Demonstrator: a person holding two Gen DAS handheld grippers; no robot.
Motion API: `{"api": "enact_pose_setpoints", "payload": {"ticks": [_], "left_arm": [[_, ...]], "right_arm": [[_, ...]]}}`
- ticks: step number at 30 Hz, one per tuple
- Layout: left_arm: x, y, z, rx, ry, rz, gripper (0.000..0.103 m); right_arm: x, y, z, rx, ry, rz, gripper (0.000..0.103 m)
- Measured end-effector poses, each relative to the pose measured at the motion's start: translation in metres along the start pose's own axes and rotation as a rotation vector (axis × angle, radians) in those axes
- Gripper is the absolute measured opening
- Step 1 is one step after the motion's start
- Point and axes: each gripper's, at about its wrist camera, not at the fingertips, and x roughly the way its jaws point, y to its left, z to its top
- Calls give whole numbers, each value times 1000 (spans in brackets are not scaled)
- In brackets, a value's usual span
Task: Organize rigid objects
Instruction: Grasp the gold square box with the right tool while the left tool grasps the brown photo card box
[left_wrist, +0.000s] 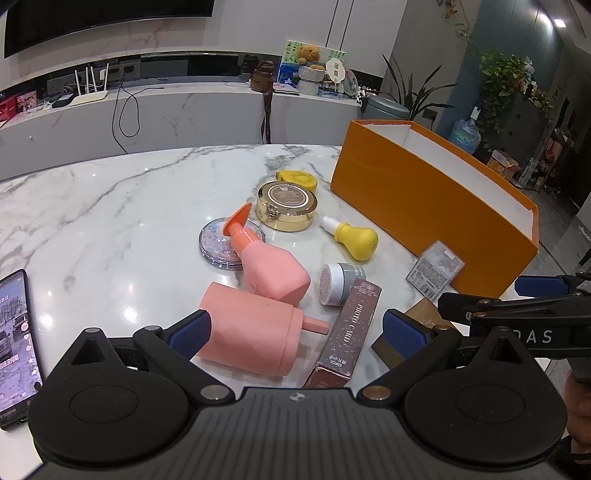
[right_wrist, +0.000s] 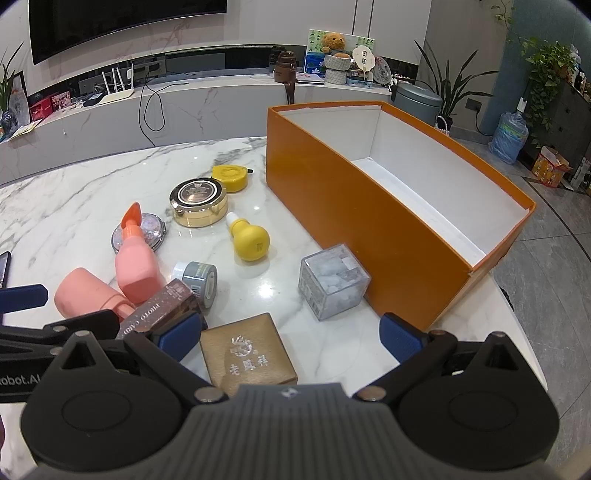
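Observation:
An open orange box (right_wrist: 354, 206) with a white, bare inside stands on the right of the marble table (left_wrist: 110, 206). Before it lie a pink bottle (left_wrist: 273, 271), a pink cylinder (left_wrist: 251, 332), a gold tin (left_wrist: 287, 205), a yellow dropper bottle (left_wrist: 356, 238), a yellow tape measure (right_wrist: 229, 177), a grey jar (right_wrist: 199, 278), a glitter compact (left_wrist: 221, 243), a "PHOTO CARD" box (left_wrist: 351, 328), a clear cube (right_wrist: 332, 284) and a tan box (right_wrist: 251, 354). My left gripper (left_wrist: 295, 328) is open around the pink cylinder and card box. My right gripper (right_wrist: 291, 339) is open over the tan box.
A phone (left_wrist: 16, 343) with a lit screen lies at the table's left edge. Behind the table runs a marble counter (right_wrist: 207, 103) with a router, cables and ornaments. The floor drops away to the right of the orange box.

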Motion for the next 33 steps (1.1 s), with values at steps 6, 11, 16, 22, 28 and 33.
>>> {"api": "enact_pose_setpoints", "payload": {"ticks": [6, 11, 16, 22, 28, 33], "left_arm": [[3, 0, -2, 9, 4, -21, 103], [1, 1, -6, 10, 5, -58, 103], [0, -3, -11, 36, 11, -115, 103], [2, -11, -18, 70, 18, -147, 103], [3, -15, -19, 103, 14, -154, 103], [6, -11, -19, 105, 29, -187, 101]], "right_arm": [[1, -2, 0, -7, 0, 0, 101], [5, -11, -3, -6, 8, 18, 101], [6, -21, -8, -36, -17, 8, 101], [6, -23, -17, -108, -49, 16, 101], [5, -19, -22, -154, -33, 120, 100], [11, -9, -27, -174, 7, 207, 89]]}}
